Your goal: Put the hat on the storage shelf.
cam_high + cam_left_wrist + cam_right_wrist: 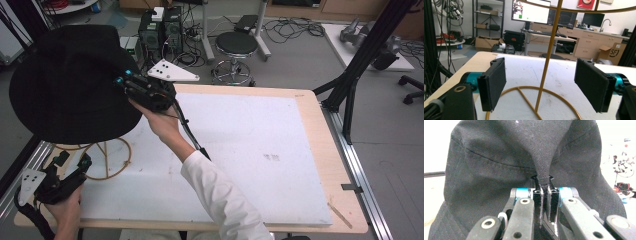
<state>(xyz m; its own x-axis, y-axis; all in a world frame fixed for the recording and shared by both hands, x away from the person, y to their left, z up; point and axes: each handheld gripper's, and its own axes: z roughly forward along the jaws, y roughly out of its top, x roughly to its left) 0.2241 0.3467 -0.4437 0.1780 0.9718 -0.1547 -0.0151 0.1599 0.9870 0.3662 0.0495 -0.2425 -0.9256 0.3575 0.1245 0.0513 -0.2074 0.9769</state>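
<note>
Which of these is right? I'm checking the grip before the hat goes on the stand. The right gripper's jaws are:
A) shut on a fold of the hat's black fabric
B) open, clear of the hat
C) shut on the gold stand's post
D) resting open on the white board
A: in the right gripper view the right gripper has its jaws pressed together on a pinched fold of the black hat.

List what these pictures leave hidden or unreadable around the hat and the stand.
- Top of the gold stand: high view, covered by the black hat; left gripper view, pole cut by the top edge.
- Right gripper pads: a fold of hat fills the gap between them.
- Hat's inside: turned away in both views.
- Left gripper jaws: high view, small and dark.
- Monitor text: too small.
</note>
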